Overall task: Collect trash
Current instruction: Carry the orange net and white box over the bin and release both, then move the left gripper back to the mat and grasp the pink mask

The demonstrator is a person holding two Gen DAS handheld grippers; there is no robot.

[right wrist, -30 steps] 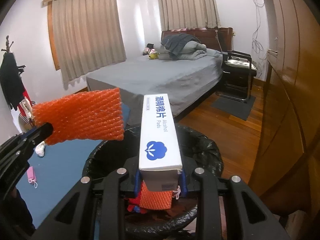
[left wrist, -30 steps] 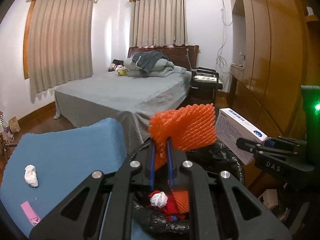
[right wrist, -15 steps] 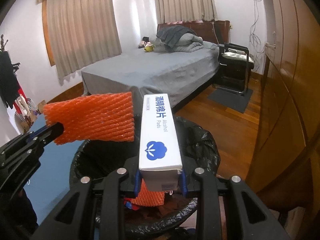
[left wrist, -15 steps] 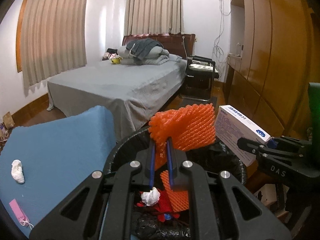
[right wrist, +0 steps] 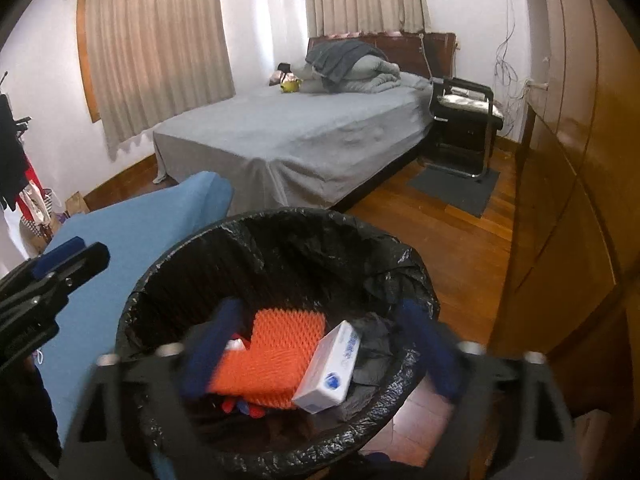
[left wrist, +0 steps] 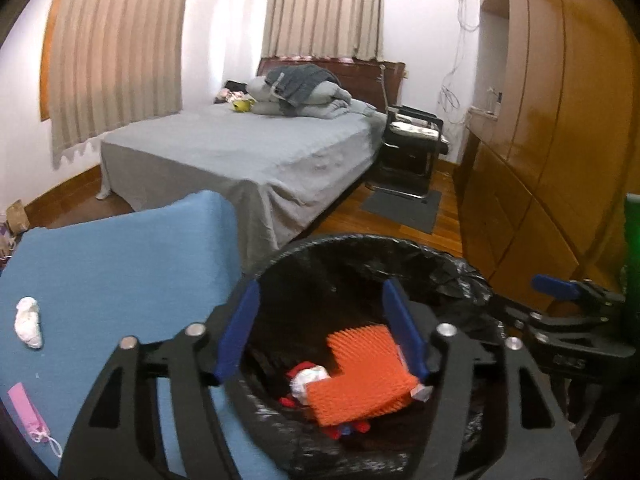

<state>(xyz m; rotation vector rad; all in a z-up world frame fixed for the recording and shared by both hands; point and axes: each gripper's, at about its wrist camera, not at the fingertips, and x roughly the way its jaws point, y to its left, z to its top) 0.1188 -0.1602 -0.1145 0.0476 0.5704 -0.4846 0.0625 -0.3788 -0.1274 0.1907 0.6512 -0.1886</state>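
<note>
A bin lined with a black bag [left wrist: 360,248] [right wrist: 280,220] stands beside the blue table. Orange foam netting [left wrist: 360,376] [right wrist: 276,356] lies inside it on other trash. A white alcohol-pads box [right wrist: 330,368] lies in the bin, leaning against the netting. My left gripper [left wrist: 322,328] is open and empty above the bin. My right gripper [right wrist: 320,356] is open and empty above the bin, its fingers blurred. On the blue table [left wrist: 100,280] lie a crumpled white tissue [left wrist: 29,322] and a pink face mask [left wrist: 32,416].
A grey bed [left wrist: 240,152] stands behind the table. A black chair [left wrist: 412,148] and a dark mat [left wrist: 400,208] are beside it. A wooden wardrobe [left wrist: 552,140] fills the right side. Wooden floor [right wrist: 460,220] lies between bin and wardrobe.
Both grippers opened. The orange netting dropped from the left gripper into the bin, and the white box dropped from the right gripper into the bin.
</note>
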